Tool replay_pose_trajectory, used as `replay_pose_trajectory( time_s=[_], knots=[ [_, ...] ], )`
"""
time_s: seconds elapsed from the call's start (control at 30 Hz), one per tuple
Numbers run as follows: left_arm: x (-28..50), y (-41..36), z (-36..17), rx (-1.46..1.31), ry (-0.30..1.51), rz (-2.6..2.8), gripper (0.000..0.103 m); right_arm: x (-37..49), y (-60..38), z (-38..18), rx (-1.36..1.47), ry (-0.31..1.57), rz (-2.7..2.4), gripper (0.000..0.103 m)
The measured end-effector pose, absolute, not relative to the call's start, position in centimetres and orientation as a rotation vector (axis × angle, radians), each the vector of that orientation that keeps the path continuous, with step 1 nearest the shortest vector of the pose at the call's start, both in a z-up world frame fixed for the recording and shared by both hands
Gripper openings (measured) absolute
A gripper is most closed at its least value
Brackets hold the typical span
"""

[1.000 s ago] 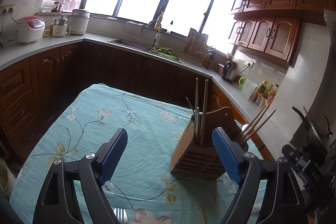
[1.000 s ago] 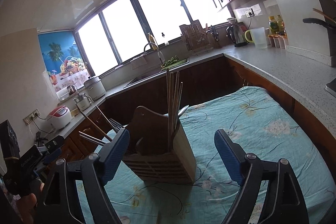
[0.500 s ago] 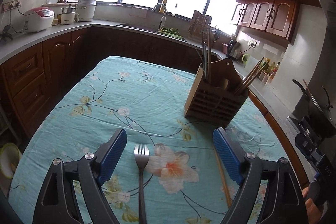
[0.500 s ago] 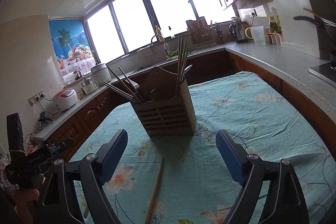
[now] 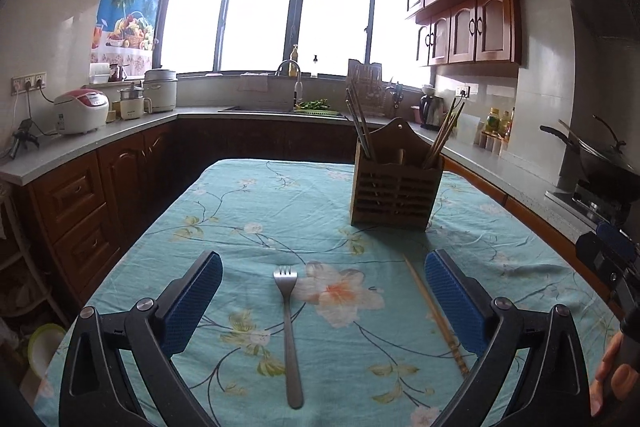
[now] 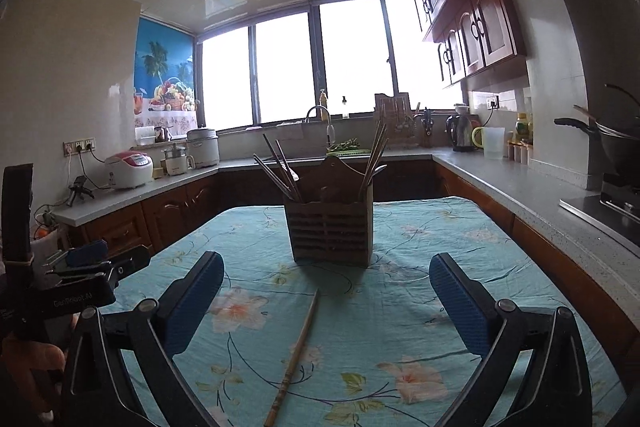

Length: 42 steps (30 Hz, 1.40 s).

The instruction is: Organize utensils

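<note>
A fork (image 5: 289, 331) is seen lying flat between the wide-open fingers of the left gripper (image 5: 322, 301). A chopstick (image 6: 294, 355) lies under the wide-open right gripper (image 6: 326, 301). The wooden holder (image 5: 396, 189) stands ahead on the bench (image 5: 240, 211).

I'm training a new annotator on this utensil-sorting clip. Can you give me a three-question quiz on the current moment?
1. True or false: the fork lies between the open fingers of the left gripper.
2. What lies on the tablecloth in front of the right gripper? A) spoon B) chopstick C) knife
3. Fill in: the wooden holder stands ___ on the table.

Key: 1 true; 2 B, the chopstick; 3 upright.
</note>
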<state>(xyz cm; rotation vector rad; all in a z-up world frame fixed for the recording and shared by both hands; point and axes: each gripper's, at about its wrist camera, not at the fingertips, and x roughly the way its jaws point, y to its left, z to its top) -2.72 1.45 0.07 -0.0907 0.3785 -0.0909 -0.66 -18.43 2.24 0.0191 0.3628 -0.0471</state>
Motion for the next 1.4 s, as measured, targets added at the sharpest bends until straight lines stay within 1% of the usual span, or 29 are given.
replay_pose_trajectory(
  time_s=[0.13,0.6,1.4],
  knots=[
    [-3.9,1.1,-0.9,-0.08,0.397,-0.082,0.102,-1.7,-18.2,1.2,0.009,0.363,-0.053,0.103],
    [-3.0,0.4,-1.2,-0.049,0.404,-0.056,0.102,-2.6,-19.3,-1.2,0.064,0.417,-0.068,0.103],
    [-3.4,0.9,-1.9,-0.035,0.396,-0.016,0.102,-3.0,-19.4,-1.2,0.072,0.42,-0.048,0.103]
  ],
)
